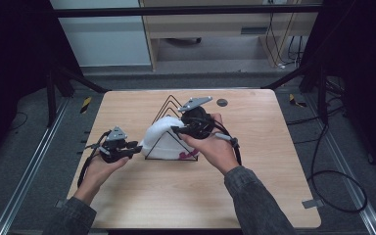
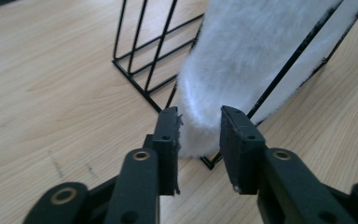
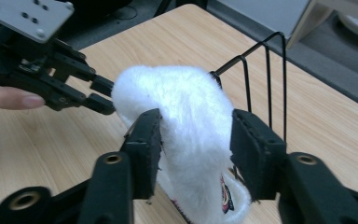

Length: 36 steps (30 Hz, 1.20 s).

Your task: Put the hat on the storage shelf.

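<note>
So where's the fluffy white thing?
In the high view, the white fluffy thing sits mid-table in the black wire rack, between the left tool and right tool.

Looks like a lab or test cell, a recording rig and not a home. The square light-wood tabletop [image 1: 254, 196] stands alone on grey carpet-like floor [image 1: 29, 127], boxed in by black metal frame bars [image 1: 186, 11] above and behind it and silver aluminium rails [image 1: 27, 171] on the floor to either side. Yellow-and-black hazard tape strips [image 1: 85, 104] mark the floor off the table's far corners. Loose black cables [image 1: 340, 188] coil on the floor right of the table, and more hang behind it near a pale wooden cabinet [image 1: 225, 24]. Dark curtain-like panels [image 1: 10, 58] flank the table.
</note>
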Each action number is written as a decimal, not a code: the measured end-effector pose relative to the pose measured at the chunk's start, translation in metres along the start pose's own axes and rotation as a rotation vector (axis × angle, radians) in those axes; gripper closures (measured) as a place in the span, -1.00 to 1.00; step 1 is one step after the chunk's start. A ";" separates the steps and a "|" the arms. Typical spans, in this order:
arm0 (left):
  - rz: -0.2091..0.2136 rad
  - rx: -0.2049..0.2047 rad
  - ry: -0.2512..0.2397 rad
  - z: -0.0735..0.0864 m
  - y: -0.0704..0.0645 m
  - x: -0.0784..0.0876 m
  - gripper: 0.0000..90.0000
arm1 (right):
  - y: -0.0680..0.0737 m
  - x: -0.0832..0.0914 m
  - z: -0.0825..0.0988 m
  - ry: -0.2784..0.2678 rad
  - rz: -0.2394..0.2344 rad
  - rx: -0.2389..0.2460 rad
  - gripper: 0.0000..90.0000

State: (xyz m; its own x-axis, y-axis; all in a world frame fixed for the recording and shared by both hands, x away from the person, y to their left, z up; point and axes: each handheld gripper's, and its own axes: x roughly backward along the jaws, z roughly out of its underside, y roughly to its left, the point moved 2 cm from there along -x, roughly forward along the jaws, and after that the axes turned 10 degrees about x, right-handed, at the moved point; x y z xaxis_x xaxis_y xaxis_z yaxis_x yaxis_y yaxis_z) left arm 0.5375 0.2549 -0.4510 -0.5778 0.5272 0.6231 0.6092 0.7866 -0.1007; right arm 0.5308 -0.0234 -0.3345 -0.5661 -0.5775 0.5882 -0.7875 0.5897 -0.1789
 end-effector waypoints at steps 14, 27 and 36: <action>-0.050 0.044 -0.004 0.024 -0.010 0.014 -0.40 | 0.009 0.016 0.005 -0.043 0.026 -0.011 -0.25; -0.071 0.101 0.029 0.043 -0.005 0.013 -0.82 | 0.003 0.037 0.024 -0.038 0.046 -0.031 -0.54; -0.036 0.081 0.003 0.058 -0.001 0.016 -0.82 | -0.004 0.059 0.058 -0.030 0.082 -0.043 -0.78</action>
State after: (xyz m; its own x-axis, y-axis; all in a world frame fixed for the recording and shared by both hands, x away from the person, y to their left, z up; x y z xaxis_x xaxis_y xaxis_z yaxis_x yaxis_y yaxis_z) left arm 0.4968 0.2811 -0.4858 -0.5968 0.4975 0.6296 0.5423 0.8284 -0.1405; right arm 0.4866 -0.0927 -0.3446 -0.6356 -0.5425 0.5492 -0.7274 0.6591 -0.1908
